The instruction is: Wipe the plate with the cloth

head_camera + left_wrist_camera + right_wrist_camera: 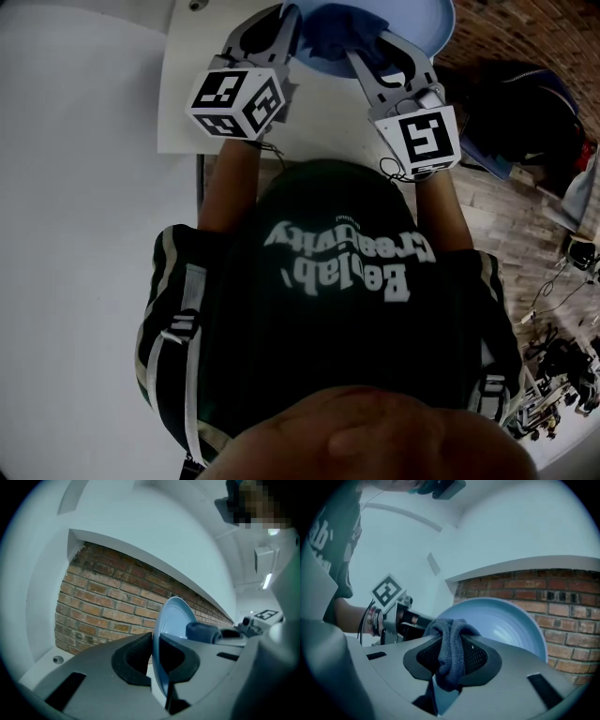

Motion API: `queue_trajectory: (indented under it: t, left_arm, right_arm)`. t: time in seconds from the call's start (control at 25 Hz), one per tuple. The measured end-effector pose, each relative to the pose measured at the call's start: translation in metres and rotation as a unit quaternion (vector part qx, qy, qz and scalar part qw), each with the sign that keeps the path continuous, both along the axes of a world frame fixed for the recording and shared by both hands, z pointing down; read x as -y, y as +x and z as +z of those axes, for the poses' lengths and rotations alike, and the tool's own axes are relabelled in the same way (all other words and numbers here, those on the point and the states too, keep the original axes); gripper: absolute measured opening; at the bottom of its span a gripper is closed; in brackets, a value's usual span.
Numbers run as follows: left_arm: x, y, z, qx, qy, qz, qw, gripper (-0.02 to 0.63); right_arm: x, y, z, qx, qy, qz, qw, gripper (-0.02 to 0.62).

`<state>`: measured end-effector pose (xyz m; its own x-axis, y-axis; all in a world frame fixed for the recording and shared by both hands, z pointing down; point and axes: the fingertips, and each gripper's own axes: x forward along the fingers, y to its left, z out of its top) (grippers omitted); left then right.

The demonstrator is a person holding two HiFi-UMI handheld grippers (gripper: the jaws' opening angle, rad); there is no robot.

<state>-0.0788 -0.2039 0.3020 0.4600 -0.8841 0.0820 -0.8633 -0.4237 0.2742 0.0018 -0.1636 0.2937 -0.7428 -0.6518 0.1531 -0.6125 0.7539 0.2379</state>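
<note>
A light blue plate (412,23) is held up on edge in front of a brick wall. My left gripper (155,660) is shut on the rim of the plate (172,620), which I see edge-on between its pads. My right gripper (451,656) is shut on a dark blue cloth (451,644), bunched between its pads and lying against the face of the plate (511,625). In the head view the left gripper (286,28) holds the plate's left rim. The right gripper (370,47) presses the cloth (339,33) on it from the right.
A white table (187,84) lies under the grippers, with a brick wall (103,602) behind it. To the right, dark bags (525,103) and cables (562,328) lie on the wooden floor.
</note>
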Motion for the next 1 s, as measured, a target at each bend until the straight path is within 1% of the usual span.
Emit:
queue_trajectory:
  t: [0.08, 0.24, 0.36, 0.44, 0.52, 0.6, 0.68, 0.84, 1.0]
  left_arm:
    - [0.001, -0.001, 0.004, 0.002, -0.003, -0.001, 1.0000, 0.018]
    - [0.000, 0.000, 0.009, 0.006, -0.006, 0.004, 1.0000, 0.018]
    - [0.001, 0.006, 0.012, 0.013, -0.008, 0.010, 0.9998, 0.017]
    - [0.000, 0.010, 0.013, 0.025, -0.009, 0.013, 0.9996, 0.017]
    - [-0.002, 0.012, 0.015, 0.038, -0.007, 0.014, 0.9992, 0.017]
    - [-0.005, 0.012, 0.014, 0.048, -0.002, 0.012, 0.9988, 0.017]
    - [-0.006, 0.010, 0.013, 0.052, 0.001, 0.010, 0.9986, 0.017]
    - [-0.005, 0.003, 0.013, 0.048, 0.000, 0.004, 0.9989, 0.017]
    - [-0.003, -0.008, 0.013, 0.047, -0.001, -0.006, 0.9989, 0.017]
  right_arm:
    - [0.002, 0.002, -0.028, 0.013, 0.024, 0.003, 1.000, 0.081]
    - [0.005, -0.009, -0.072, 0.011, 0.076, -0.013, 0.997, 0.081]
    - [0.011, -0.021, -0.091, 0.009, 0.094, -0.025, 0.995, 0.081]
    - [0.012, -0.031, -0.095, 0.001, 0.096, -0.037, 0.995, 0.081]
    - [0.011, -0.041, -0.091, -0.020, 0.092, -0.045, 0.994, 0.081]
    - [0.013, -0.048, -0.081, -0.040, 0.086, -0.043, 0.995, 0.081]
    - [0.017, -0.051, -0.076, -0.041, 0.084, -0.041, 0.995, 0.081]
    - [0.030, -0.044, -0.078, -0.039, 0.088, -0.027, 0.995, 0.081]
    - [0.045, -0.030, -0.078, -0.038, 0.080, -0.003, 0.996, 0.081]
